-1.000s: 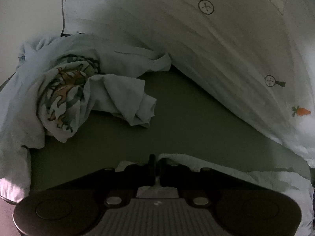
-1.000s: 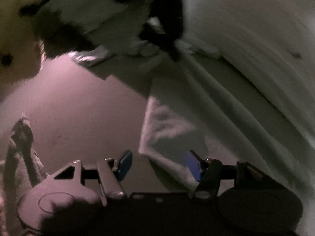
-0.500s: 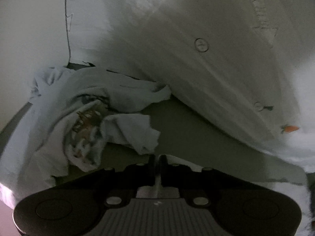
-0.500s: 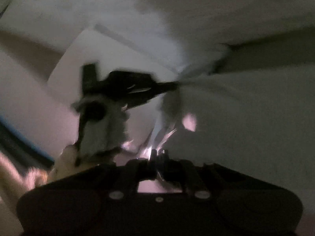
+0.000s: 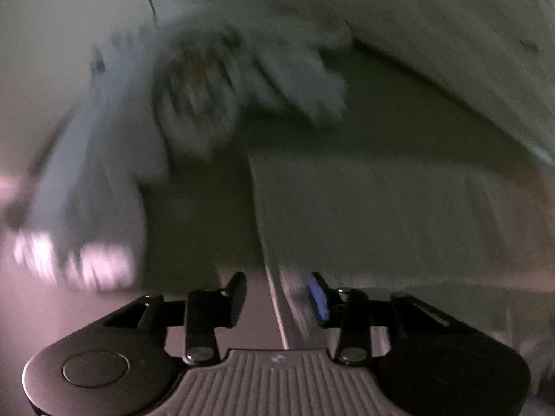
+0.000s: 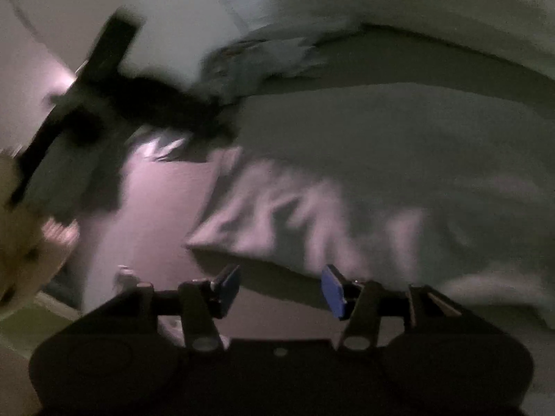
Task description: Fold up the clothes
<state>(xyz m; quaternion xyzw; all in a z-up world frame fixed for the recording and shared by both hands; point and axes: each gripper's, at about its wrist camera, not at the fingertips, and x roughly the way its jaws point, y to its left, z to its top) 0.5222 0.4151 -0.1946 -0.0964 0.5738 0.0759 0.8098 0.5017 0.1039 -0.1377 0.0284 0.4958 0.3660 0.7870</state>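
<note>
- Here, two grippers show: the left gripper (image 5: 277,298) has its fingers apart with nothing pressed between them, its jaws having just been opening.
- The right gripper (image 6: 281,287) likewise stands with fingers apart and empty, jaws just having opened, above the near edge of the flat garment.
- One pale flat garment (image 6: 381,180) lies spread on the bed surface (image 5: 399,104), its straight edge running up from between the left fingers.
- One crumpled printed garment (image 5: 204,93) sits further back, blurred, near the white duvet (image 5: 433,10).
- The other gripper, a dark blurred shape (image 6: 114,104), crosses the right view's left side.
</note>
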